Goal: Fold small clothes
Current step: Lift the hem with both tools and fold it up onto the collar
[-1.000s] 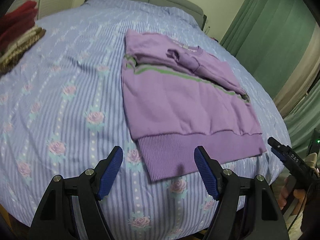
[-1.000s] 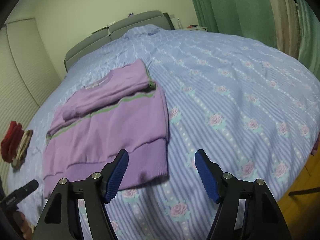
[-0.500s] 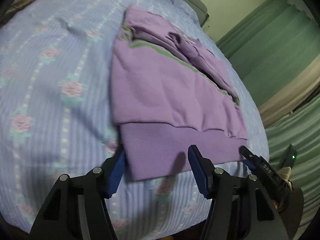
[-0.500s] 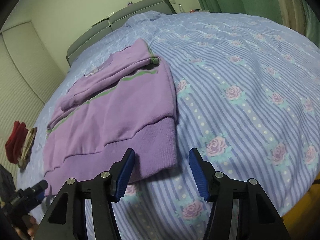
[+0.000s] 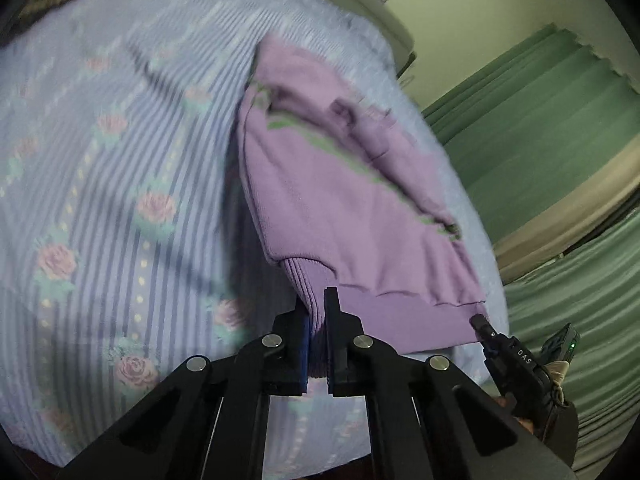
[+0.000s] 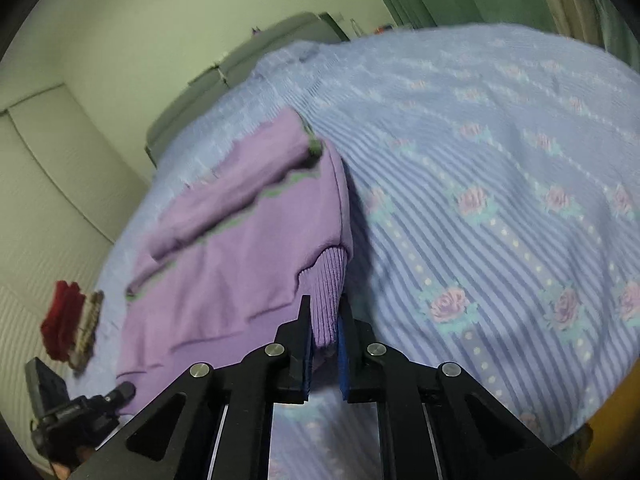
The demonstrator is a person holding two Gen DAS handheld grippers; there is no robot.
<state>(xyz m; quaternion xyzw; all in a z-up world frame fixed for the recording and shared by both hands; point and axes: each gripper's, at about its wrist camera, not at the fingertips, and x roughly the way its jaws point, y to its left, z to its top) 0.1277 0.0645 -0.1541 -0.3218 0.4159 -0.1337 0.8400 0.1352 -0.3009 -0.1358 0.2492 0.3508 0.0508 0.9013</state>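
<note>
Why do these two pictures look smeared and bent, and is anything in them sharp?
Left wrist view: the bedspread and purple sweater are streaked by motion blur, while the left hand-held gripper stays crisp. Right wrist view: the same smear, the right hand-held gripper sharp. Both fisheye lenses bulge the bed and darken the corners.

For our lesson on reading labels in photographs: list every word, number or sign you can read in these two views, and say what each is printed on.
"DAS": white letters on the black body of the right tool, seen at the lower right of the left wrist view.
Purple sweater: no print or label can be read.
Striped floral bedsheet: pattern only, no text.
Nothing else readable in either view.
</note>
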